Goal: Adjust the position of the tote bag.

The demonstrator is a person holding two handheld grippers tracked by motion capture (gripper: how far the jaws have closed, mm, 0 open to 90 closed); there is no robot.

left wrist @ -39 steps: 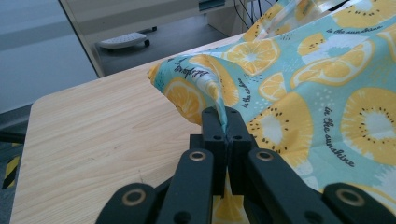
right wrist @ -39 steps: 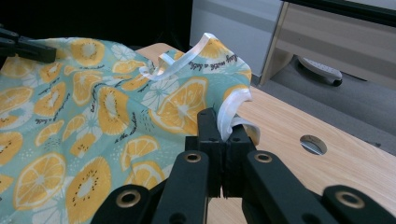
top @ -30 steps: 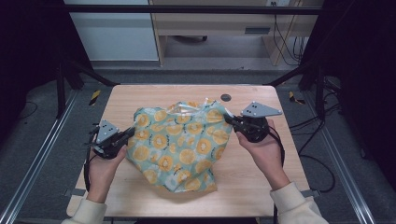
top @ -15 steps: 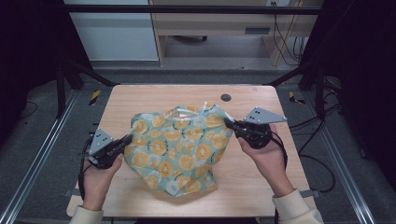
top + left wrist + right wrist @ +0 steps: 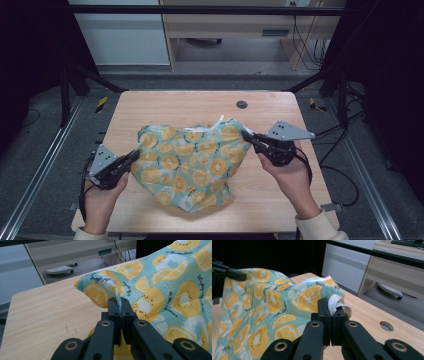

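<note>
Cloth (image 5: pixel 192 162) spread mid-table, bare wood open toward the far edge of the table (image 5: pixel 165 102); a round hole (image 5: pixel 242 104) lies well beyond it; left gripper (image 5: pixel 134 156) and right gripper (image 5: pixel 246 135) each clamp opposite edges; teal fabric, orange-slice print, rumpled.

This looks like a lab or test room. A plain wooden worktop (image 5: pixel 165 105) sits inside a dark metal frame (image 5: pixel 75 75) with rails beside it on a grey floor (image 5: pixel 45 125). Black cables (image 5: pixel 300 35) hang behind. A pale desk (image 5: pixel 235 20) stands at the back, beside a white cabinet (image 5: pixel 120 35).
</note>
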